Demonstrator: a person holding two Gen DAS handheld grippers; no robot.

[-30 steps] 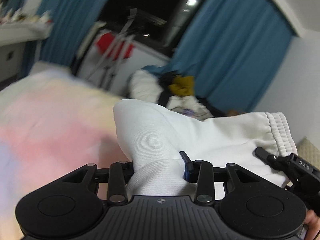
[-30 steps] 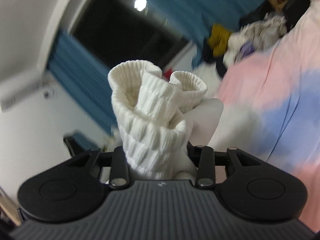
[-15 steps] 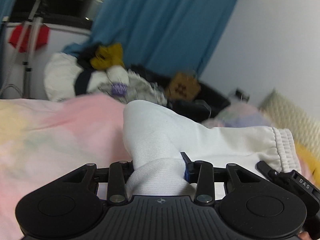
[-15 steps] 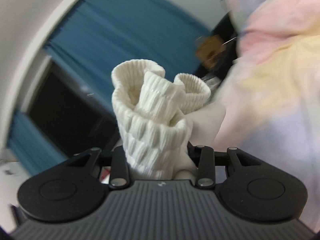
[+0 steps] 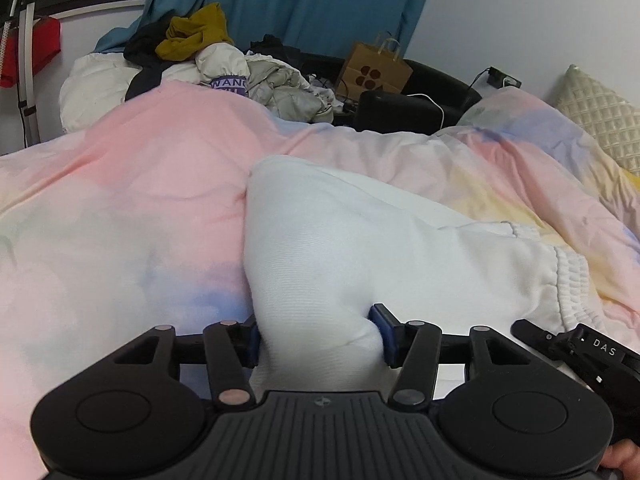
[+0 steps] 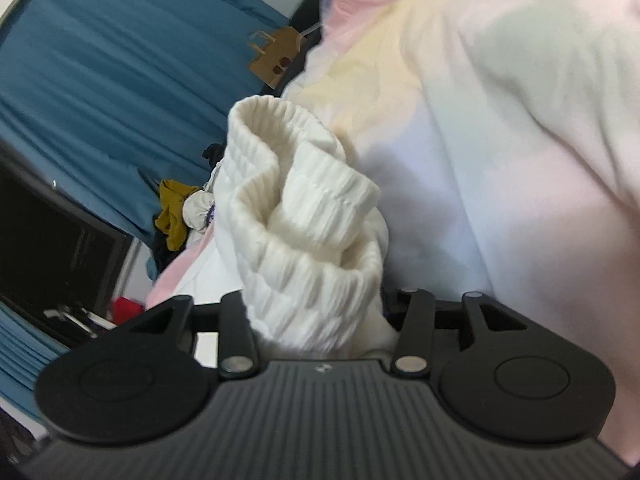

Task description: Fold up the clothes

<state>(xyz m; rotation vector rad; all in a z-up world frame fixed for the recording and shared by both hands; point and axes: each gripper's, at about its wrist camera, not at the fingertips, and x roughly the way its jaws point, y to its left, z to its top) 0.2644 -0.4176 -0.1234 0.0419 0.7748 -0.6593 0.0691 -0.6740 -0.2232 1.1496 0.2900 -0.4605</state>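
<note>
White sweatpants (image 5: 360, 240) stretch sideways above pastel duvet (image 5: 120, 200); left gripper (image 5: 318, 338) clenches smooth fabric, right gripper (image 6: 320, 316) clenches ribbed cuff (image 6: 296, 216) pointing forward.

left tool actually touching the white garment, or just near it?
Touching. In the left wrist view the white garment is pinched between both blue pads of the left tool, cloth bunching in with no gap.

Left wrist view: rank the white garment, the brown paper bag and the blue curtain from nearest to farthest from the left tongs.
1. White garment: clamped in the left tongs, at bottom centre.
2. Brown paper bag: beyond the pastel duvet, right of centre, standing on dark furniture.
3. Blue curtain: hanging behind the bag, at the back of the room.
</note>
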